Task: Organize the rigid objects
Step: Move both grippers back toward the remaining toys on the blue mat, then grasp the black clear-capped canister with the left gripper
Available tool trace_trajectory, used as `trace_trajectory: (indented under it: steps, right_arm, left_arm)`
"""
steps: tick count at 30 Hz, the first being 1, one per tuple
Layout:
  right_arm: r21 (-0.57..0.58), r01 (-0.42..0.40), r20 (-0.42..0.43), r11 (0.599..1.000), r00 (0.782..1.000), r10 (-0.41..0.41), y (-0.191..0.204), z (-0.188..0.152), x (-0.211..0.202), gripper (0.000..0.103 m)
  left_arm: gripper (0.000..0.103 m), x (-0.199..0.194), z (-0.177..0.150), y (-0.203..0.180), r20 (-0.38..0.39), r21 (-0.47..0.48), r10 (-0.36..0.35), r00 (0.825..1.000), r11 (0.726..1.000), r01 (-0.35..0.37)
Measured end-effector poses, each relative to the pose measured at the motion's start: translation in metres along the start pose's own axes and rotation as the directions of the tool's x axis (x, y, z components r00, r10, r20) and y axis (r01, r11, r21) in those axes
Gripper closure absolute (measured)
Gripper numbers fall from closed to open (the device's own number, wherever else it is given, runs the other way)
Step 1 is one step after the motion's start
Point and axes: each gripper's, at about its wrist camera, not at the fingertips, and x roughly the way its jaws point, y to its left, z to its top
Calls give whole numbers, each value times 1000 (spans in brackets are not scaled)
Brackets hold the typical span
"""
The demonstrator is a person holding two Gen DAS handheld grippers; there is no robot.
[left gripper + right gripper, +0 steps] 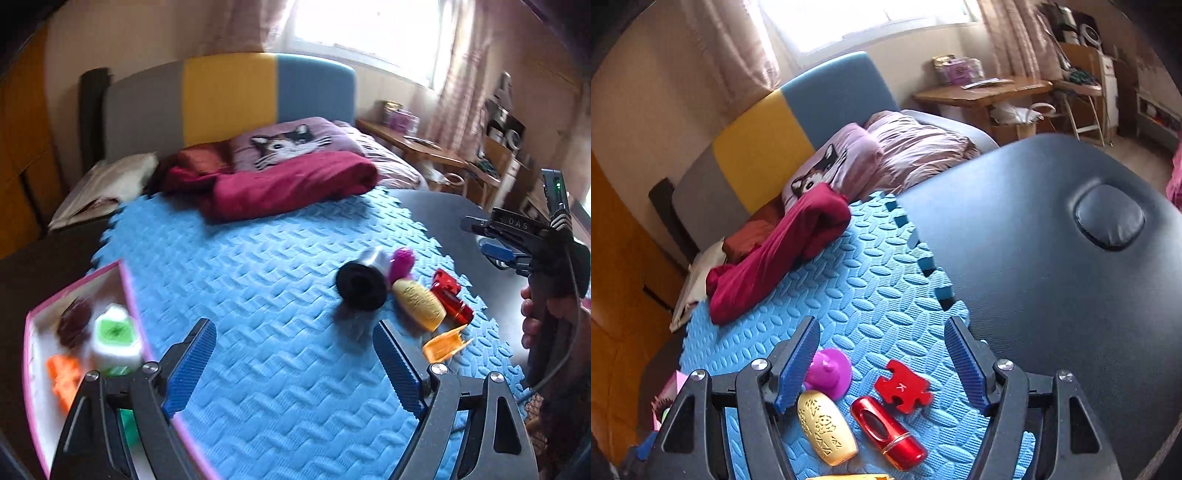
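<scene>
Left gripper [293, 354] and right gripper [881, 356] fingers apart, empty, above the blue mat [258, 258] near the red cylinder [888, 432]

**Our count of the loose pieces**

On the blue foam mat [280, 295] we count one black spool [360, 284], one purple piece [829, 371], one yellow capsule [827, 426], one red cylinder [888, 430], one red puzzle piece [902, 386] and one orange piece [443, 345]. One pink-rimmed box [127, 291].

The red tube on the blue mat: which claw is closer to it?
Right. The right claw hangs open almost directly over the red tube, which lies between its fingers in the right wrist view. The left claw, also open, sits farther off, beside the pink box.
</scene>
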Motion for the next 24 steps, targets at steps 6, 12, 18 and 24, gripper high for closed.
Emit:
trace_trajectory:
  steps: [6, 12, 18, 24]
  right_arm:
    - [36, -11, -59, 999, 998, 13, -6, 0, 10, 32]
    - [25, -16, -97, 1000, 995, 18, -4, -4, 15, 32]
    - [41, -25, -112, 999, 993, 30, -6, -4, 17, 32]
    - [35, -27, -122, 999, 992, 31, -4, -4, 19, 32]
  left_arm:
    - [16, 33, 23, -22, -11, 62, -47, 999, 997, 48]
    - [16, 59, 41, -40, -16, 133, -76, 997, 988, 78]
    - [16, 84, 51, -58, -46, 228, -87, 995, 969, 95]
    - [18, 121, 56, -66, -124, 260, -63, 990, 961, 94]
